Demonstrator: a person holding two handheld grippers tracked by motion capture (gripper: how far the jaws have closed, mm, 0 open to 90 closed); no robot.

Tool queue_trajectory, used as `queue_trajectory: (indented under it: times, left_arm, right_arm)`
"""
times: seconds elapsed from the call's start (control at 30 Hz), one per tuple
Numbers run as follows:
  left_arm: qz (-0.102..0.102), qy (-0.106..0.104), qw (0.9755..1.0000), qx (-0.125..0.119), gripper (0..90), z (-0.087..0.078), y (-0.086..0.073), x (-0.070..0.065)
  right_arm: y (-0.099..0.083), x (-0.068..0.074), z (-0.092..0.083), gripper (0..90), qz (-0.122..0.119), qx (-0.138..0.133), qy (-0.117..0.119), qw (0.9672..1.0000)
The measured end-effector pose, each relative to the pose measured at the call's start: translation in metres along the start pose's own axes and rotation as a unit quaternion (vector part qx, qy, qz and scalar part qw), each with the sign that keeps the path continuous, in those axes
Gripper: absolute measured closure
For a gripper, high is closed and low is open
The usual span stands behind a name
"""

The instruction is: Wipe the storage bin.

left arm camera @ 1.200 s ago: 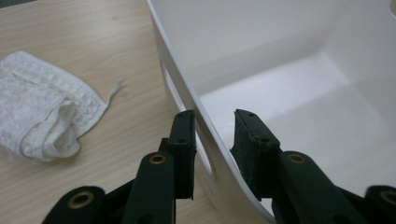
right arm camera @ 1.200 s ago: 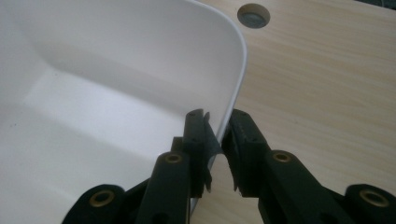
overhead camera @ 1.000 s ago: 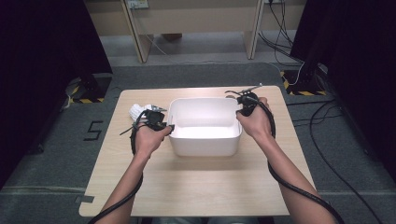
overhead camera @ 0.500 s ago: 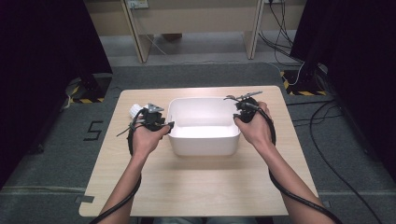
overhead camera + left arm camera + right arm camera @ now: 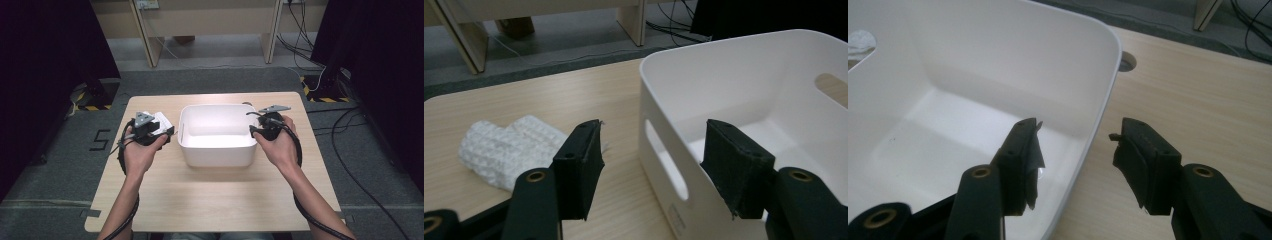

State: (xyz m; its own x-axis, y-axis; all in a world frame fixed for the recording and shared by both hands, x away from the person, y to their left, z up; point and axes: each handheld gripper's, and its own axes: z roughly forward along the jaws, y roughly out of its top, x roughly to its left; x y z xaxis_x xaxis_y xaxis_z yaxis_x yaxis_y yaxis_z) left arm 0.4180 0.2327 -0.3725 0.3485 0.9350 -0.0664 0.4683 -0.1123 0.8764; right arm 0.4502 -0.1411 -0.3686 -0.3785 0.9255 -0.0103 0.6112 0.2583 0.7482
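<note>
I have the white bin [image 5: 216,134] sitting square in the middle of the wooden table [image 5: 215,200], open side up and empty as far as I can see, with a slot handle cut into each short wall. My left gripper [image 5: 150,133] is at the bin's left end and my right gripper [image 5: 265,129] at its right end — one per handle wall, which is the natural way to carry a tub this wide without it tipping. Both sets of jaws have just been opening. In the left gripper view the two pads stand well apart with the bin's left wall [image 5: 674,165] between them, one pad outside over the tabletop and one inside over the bin floor, neither pressing on the plastic. The right gripper view shows the same at the other end: the rim [image 5: 1098,100] runs up between the spread jaws with clear gaps either side. So I read this as a release: the bin rests on the table under its own weight and I'm holding nothing. Just left of the bin, near my left gripper, lies a folded white waffle-textured cloth [image 5: 504,147] — close enough to reach, and apart from the bin. A small round hole [image 5: 1127,61] in the tabletop shows beyond the bin's far right corner.
</note>
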Motion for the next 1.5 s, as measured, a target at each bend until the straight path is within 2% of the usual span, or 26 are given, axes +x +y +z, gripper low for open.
queue_trajectory:
  times: [0.03, 0.07, 0.1, 0.2, 0.23, 0.27, 0.37, 0.5, 0.57, 0.6, 0.63, 0.77, 0.9, 0.97, 1.03, 1.1, 1.2, 1.4, 1.5]
  left_arm:
    - [-0.001, 0.008, 1.0000, 0.001, 39.0, 0.001, -0.005, 0.007]
    - [-0.001, 0.008, 1.0000, 0.001, 39.0, 0.001, -0.005, 0.007]
    - [-0.005, 0.013, 0.9998, -0.011, 39.0, 0.002, -0.011, 0.015]
    - [-0.015, 0.023, 0.9996, -0.012, 39.2, 0.005, -0.016, 0.022]
    - [-0.019, 0.039, 0.9990, -0.008, 39.2, 0.010, -0.022, 0.029]
    - [-0.019, 0.039, 0.9990, -0.008, 39.1, 0.010, -0.022, 0.029]
    - [-0.024, 0.055, 0.9981, 0.013, 38.4, 0.023, -0.030, 0.043]
    - [-0.037, 0.063, 0.9971, 0.022, 37.3, 0.036, -0.032, 0.053]
    - [-0.050, 0.060, 0.9963, 0.037, 36.6, 0.049, -0.032, 0.060]
    - [-0.050, 0.060, 0.9963, 0.037, 36.1, 0.049, -0.032, 0.060]
    - [-0.051, 0.059, 0.9959, 0.046, 36.1, 0.057, -0.031, 0.065]
    - [-0.064, 0.073, 0.9934, 0.060, 35.3, 0.081, -0.032, 0.083]
    - [-0.075, 0.080, 0.9903, 0.086, 34.8, 0.101, -0.035, 0.093]
    - [-0.070, 0.089, 0.9883, 0.103, 34.7, 0.114, -0.039, 0.098]
    - [-0.071, 0.093, 0.9864, 0.115, 33.6, 0.121, -0.043, 0.102]
    - [-0.086, 0.095, 0.9843, 0.122, 32.4, 0.127, -0.047, 0.104]
    - [-0.085, 0.094, 0.9828, 0.135, 30.6, 0.137, -0.053, 0.104]
    - [-0.074, 0.106, 0.9834, 0.127, 29.0, 0.146, -0.050, 0.104]
    - [-0.074, 0.107, 0.9826, 0.133, 27.2, 0.152, -0.050, 0.103]
  right_arm:
    - [-0.002, 0.001, 0.002, 50.2, 0.002, 0.007, 0.005, 1.0000]
    - [-0.002, 0.001, 0.002, 50.2, 0.002, 0.007, 0.005, 1.0000]
    - [-0.003, 0.001, 0.004, 50.3, -0.002, 0.001, 0.006, 1.0000]
    - [-0.005, 0.001, 0.004, 50.2, 0.001, -0.006, 0.004, 1.0000]
    - [-0.006, 0.000, 0.004, 50.2, 0.007, -0.007, 0.008, 0.9999]
    - [-0.006, 0.000, 0.004, 50.2, 0.007, -0.007, 0.008, 0.9999]
    - [-0.008, -0.004, 0.003, 50.2, 0.010, -0.007, 0.006, 0.9999]
    - [-0.010, -0.005, 0.003, 50.1, 0.024, -0.008, 0.008, 0.9996]
    - [-0.010, -0.004, 0.005, 50.1, 0.023, -0.007, 0.008, 0.9997]
    - [-0.010, -0.004, 0.005, 50.1, 0.023, -0.007, 0.008, 0.9997]
    - [-0.009, -0.004, 0.005, 50.0, 0.024, -0.005, 0.008, 0.9997]
    - [-0.008, -0.002, 0.006, 49.9, 0.020, -0.006, 0.007, 0.9998]
    - [-0.010, -0.001, 0.007, 49.9, 0.021, -0.006, 0.011, 0.9997]
    - [-0.010, -0.001, 0.007, 49.9, 0.021, -0.004, 0.012, 0.9997]
    - [-0.010, -0.002, 0.007, 49.9, 0.021, -0.002, 0.011, 0.9997]
    - [-0.011, -0.002, 0.007, 49.7, 0.021, -0.001, 0.011, 0.9997]
    - [-0.011, -0.002, 0.008, 49.5, 0.020, 0.001, 0.013, 0.9997]
    - [-0.012, 0.001, 0.011, 49.6, 0.020, 0.007, 0.017, 0.9996]
    - [-0.012, 0.001, 0.011, 49.7, 0.019, 0.006, 0.020, 0.9996]
